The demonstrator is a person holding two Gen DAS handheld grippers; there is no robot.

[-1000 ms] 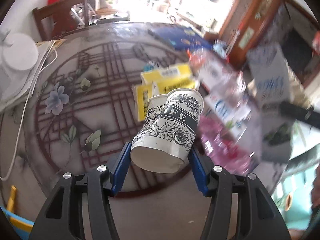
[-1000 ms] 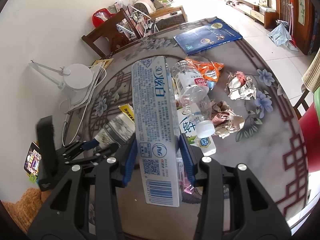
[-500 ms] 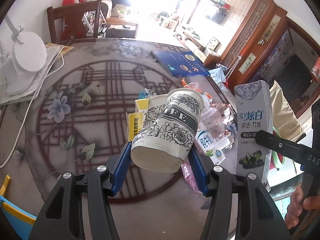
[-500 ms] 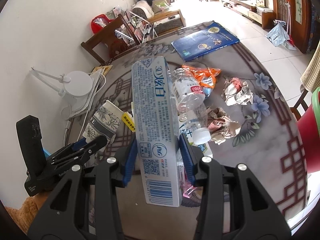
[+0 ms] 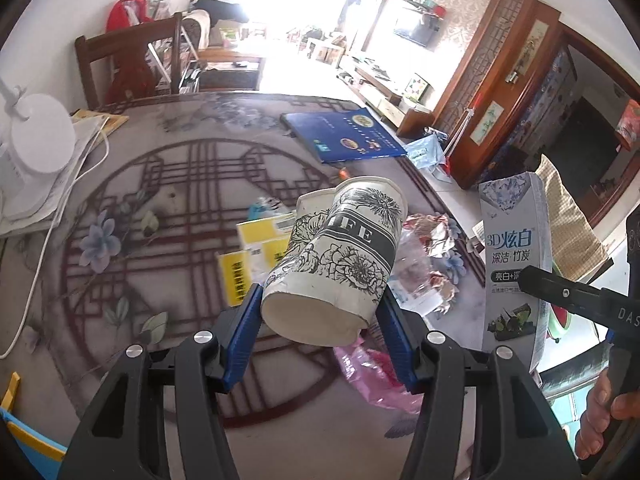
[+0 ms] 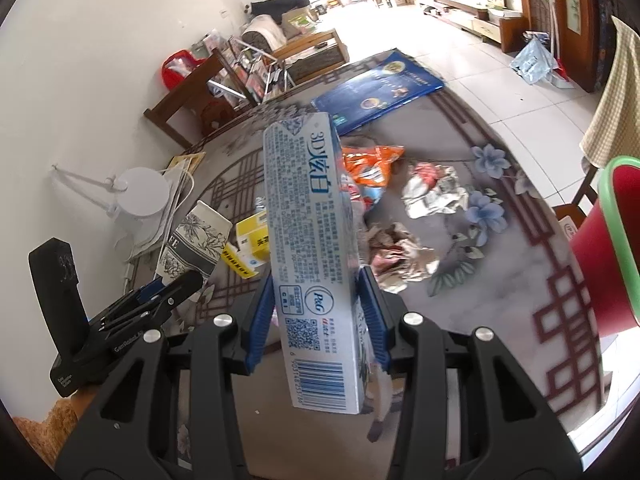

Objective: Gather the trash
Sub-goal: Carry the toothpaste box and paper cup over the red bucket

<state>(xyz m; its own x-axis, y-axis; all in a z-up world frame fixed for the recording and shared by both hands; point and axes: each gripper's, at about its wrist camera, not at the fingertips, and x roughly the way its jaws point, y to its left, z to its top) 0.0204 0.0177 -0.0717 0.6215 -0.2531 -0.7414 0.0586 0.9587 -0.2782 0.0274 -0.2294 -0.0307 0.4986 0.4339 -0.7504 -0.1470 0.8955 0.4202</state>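
Two items lifted: your left gripper (image 5: pixel 320 320) clamps the paper cup (image 5: pixel 340 256), right gripper (image 6: pixel 316 320) clamps the toothpaste box (image 6: pixel 312 248); wrappers (image 6: pixel 436 192) remain mid-table (image 6: pixel 500 280).

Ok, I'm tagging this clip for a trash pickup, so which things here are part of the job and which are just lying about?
Part of the job:
- paper cup, held in left gripper
- toothpaste box, held in right gripper
- orange snack bag
- crumpled foil wrapper
- pink plastic bag

Lying about:
- blue book
- white desk lamp
- wooden chair
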